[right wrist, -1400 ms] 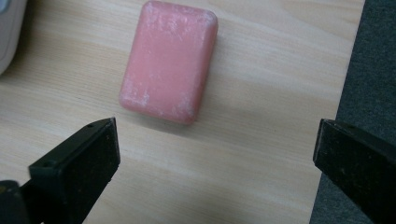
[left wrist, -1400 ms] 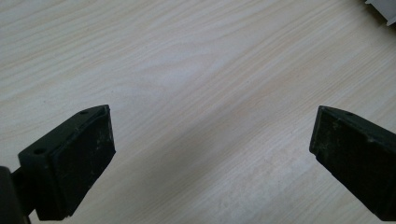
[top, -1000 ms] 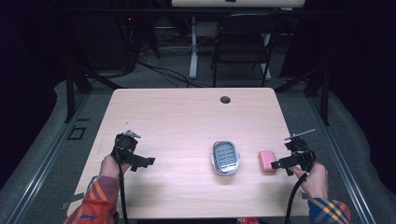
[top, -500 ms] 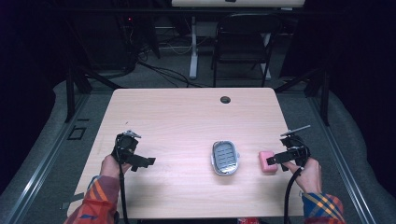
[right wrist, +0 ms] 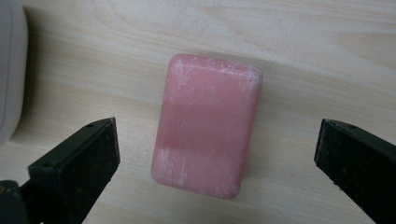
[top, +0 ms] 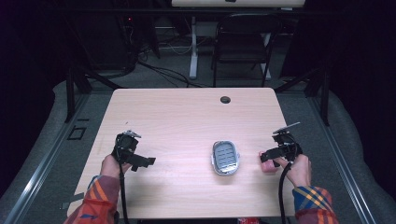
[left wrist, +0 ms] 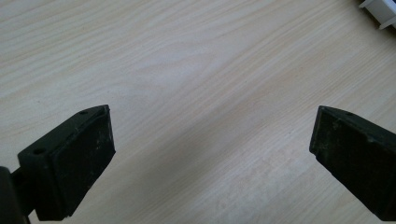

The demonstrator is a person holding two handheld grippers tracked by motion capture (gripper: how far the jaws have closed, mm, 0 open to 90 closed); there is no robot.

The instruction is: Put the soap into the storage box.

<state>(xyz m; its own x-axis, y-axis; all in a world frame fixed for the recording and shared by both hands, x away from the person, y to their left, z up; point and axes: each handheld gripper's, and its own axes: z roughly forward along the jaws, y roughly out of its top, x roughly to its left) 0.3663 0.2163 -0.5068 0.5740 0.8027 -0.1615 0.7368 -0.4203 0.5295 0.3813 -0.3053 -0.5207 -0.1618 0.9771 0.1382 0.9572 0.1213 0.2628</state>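
A pink soap bar lies flat on the wooden table, to the right of a grey-and-white soap dish. My right gripper is open, one jaw on each side of the bar and neither touching it. In the high view the right gripper hangs over the bar and covers most of it. My left gripper rests low at the table's front left, pointing right. In its own view the left gripper is open over bare wood with nothing between the jaws.
The dish's pale edge sits just left of the soap and a white corner peeks in far off. A black grommet hole marks the table's far edge. A dark chair stands beyond.
My right gripper has moved left from the table's right edge until its open jaws sit on either side of the pink soap bar. The left gripper has stayed put.
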